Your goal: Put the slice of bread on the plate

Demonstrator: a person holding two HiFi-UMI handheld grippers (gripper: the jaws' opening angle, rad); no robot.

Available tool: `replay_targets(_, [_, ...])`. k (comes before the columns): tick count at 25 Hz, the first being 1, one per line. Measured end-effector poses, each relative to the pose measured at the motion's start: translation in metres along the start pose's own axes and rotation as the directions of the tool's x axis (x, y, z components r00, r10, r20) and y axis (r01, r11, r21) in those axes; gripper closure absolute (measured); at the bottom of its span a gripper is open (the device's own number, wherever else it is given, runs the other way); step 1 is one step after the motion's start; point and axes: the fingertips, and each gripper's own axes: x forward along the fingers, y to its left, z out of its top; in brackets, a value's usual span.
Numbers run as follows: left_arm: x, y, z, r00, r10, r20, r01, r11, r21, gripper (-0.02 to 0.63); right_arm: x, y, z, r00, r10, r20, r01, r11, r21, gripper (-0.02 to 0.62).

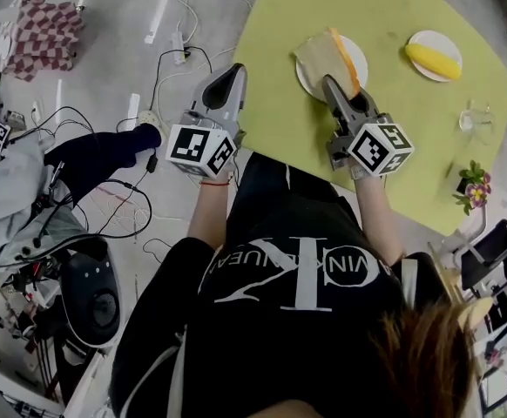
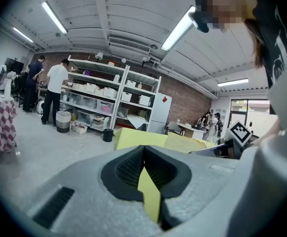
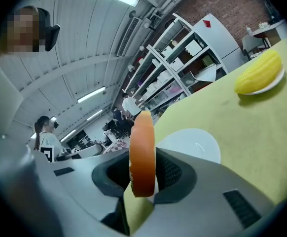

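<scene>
Bread slice [image 1: 321, 57] matt, porous; plate [image 1: 361, 57] smooth, glossy; tabletop [image 1: 393, 124] matt, smooth.

The desk [image 1: 410, 129] fills the upper right of the head view, with the floor [image 1: 114, 77] to its left. A plate [image 1: 357, 50] lies towards the desk's left side. Over it is the slice of bread [image 1: 320, 57], between the fingers [image 1: 334, 92] of the right gripper [image 1: 328, 80], and its left part reaches past the rim. Further right, a second plate [image 1: 421, 39] carries a corn cob [image 1: 433, 60]. A glass [image 1: 474, 118] stands beyond that, and flowers [image 1: 474, 188] stand by the desk's right edge. The left gripper [image 1: 237, 68] is just left of the desk, above cables [image 1: 162, 68].
</scene>
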Motion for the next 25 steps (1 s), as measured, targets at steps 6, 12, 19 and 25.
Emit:
replay_targets(6, [0.001,0.003,-0.002,1.0,-0.002,-0.004,0.002,1.0,-0.005,0.595,0.003,-0.003,-0.005,0.998,-0.039,-0.053,0.032,0.99,-0.134,0.492])
replay_targets(12, [0.003,-0.008,0.0,1.0,-0.011,-0.002,0.011,1.0,-0.008,0.595,-0.007,-0.01,0.0,0.996,-0.063,-0.068,0.05,0.984,-0.173,0.43])
replay_targets(19, [0.003,0.001,-0.003,1.0,-0.016,0.0,0.016,1.0,-0.009,0.595,0.0,-0.005,-0.003,0.991,-0.083,-0.102,0.055,0.967,-0.25,0.367])
replay_targets(25, [0.003,0.007,-0.001,1.0,-0.022,0.003,0.022,1.0,-0.016,0.595,0.003,-0.001,-0.012,0.981,-0.098,-0.165,0.048,0.957,-0.285,0.327])
